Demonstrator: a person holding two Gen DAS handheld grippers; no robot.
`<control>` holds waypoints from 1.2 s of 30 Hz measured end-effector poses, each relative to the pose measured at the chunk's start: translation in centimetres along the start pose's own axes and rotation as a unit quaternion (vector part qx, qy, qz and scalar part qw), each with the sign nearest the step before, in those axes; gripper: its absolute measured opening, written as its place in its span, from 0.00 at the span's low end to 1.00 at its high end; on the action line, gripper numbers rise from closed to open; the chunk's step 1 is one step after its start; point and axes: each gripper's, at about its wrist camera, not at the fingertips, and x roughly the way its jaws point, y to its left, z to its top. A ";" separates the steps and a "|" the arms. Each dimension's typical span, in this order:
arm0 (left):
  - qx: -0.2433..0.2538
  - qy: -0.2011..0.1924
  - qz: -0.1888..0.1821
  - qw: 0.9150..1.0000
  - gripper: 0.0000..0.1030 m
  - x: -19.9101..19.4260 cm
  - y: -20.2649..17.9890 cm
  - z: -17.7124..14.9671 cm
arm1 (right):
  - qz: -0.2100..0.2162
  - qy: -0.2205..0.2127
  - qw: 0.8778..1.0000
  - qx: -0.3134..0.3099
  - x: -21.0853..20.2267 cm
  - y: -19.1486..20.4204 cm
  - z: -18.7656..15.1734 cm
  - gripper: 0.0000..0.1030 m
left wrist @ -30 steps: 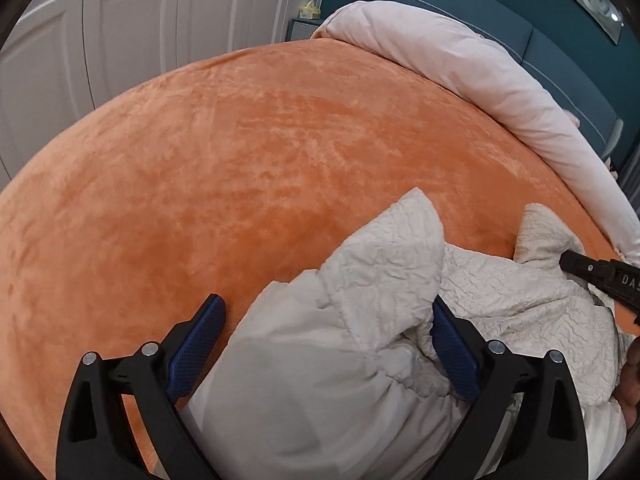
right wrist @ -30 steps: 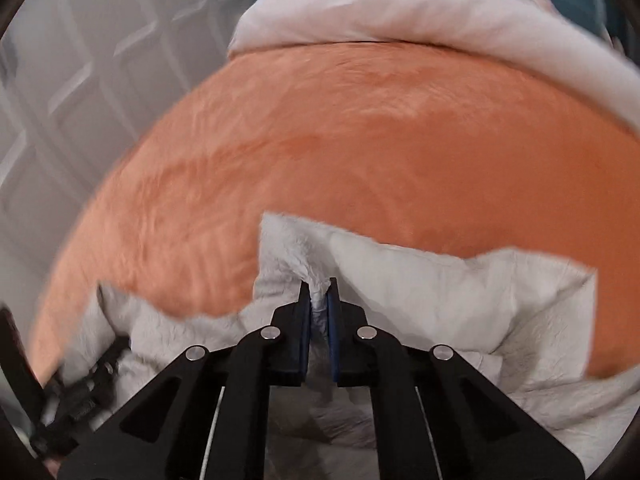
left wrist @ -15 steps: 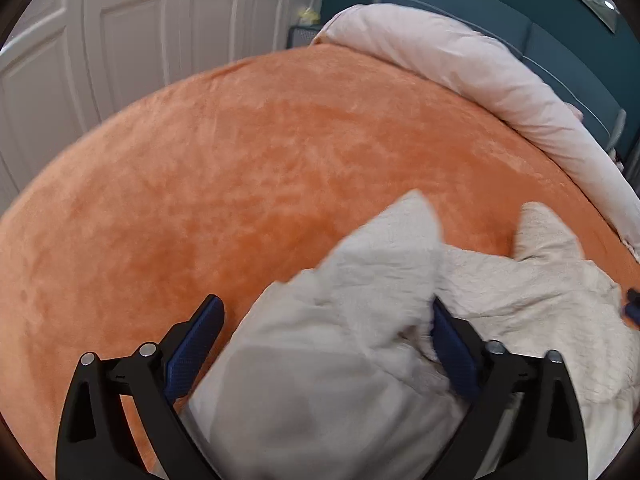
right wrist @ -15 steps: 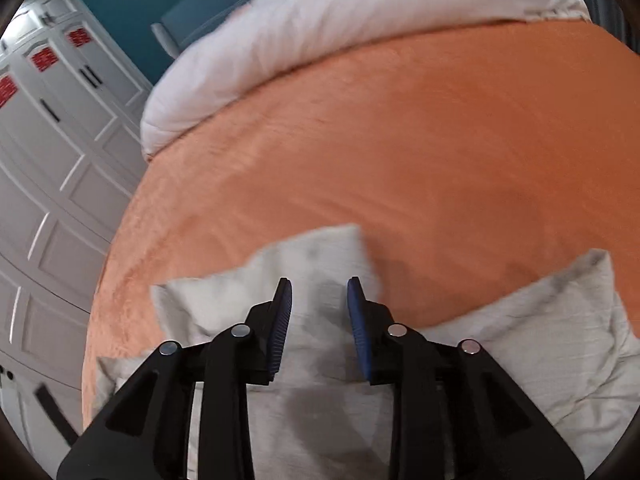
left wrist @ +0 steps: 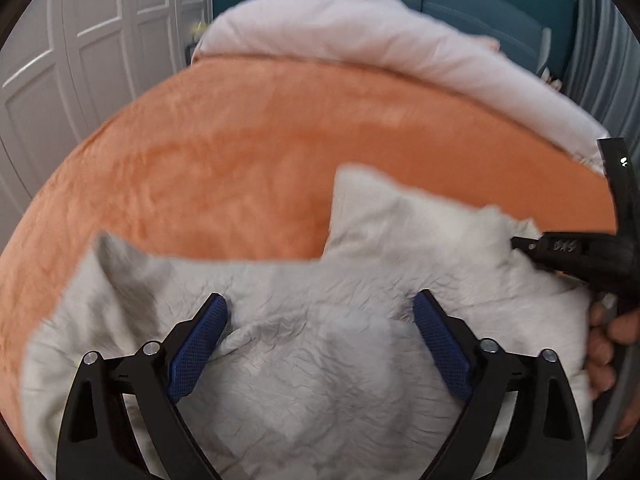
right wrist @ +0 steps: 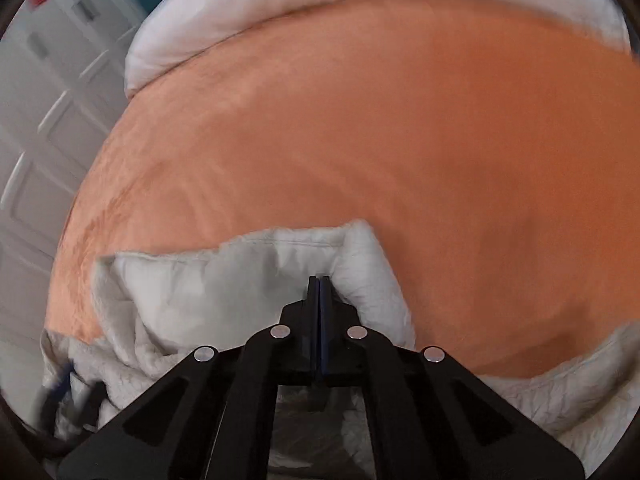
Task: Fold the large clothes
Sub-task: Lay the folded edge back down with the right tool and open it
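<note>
Lying beneath both jaws: garment (left wrist: 320,360)

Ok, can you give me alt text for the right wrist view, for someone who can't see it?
The right gripper, jaws shut, pinches a raised fold of the crinkled off-white garment lying on an orange plush bedspread. A rolled white duvet lies along the bed's far edge, with white wardrobe doors at left.

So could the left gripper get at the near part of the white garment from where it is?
Probably yes. The left gripper is open, its blue pads spread over the white garment with nothing between; the right gripper is off to the side.
</note>
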 end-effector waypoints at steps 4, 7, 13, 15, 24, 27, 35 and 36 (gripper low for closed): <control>-0.003 -0.010 0.000 1.000 0.92 0.5 0.3 -0.6 | 0.005 -0.114 0.993 -0.026 -6.3 0.1 -1.2 0.01; -0.002 -0.017 0.002 1.000 0.92 0.4 0.0 -0.9 | -0.058 -0.119 0.990 -0.042 -7.2 -1.8 -3.9 0.10; 0.019 -0.023 0.006 1.000 0.92 -0.8 -1.0 -1.6 | -0.053 -0.072 0.996 -0.021 -5.3 -3.7 -7.1 0.06; 0.023 -0.024 0.003 0.999 0.92 -1.4 -1.1 -2.3 | -0.060 -0.073 0.995 -0.029 -5.6 -3.5 -8.4 0.06; 0.010 -0.037 0.003 0.999 0.90 -4.6 -0.5 -1.6 | -0.029 -0.096 0.992 -0.072 -11.3 -1.7 -7.3 0.13; -0.018 -0.058 -0.019 0.998 0.90 -6.0 0.1 0.2 | -0.011 -0.056 0.989 -0.133 -10.3 1.6 -6.2 0.22; -0.006 0.015 0.020 1.000 0.88 0.6 0.2 1.4 | -0.038 -0.014 0.991 -0.130 -2.4 2.8 -5.0 0.20; -0.009 0.013 0.018 1.000 0.88 0.9 0.3 1.1 | -0.032 -0.020 0.993 -0.109 -2.4 2.2 -4.8 0.18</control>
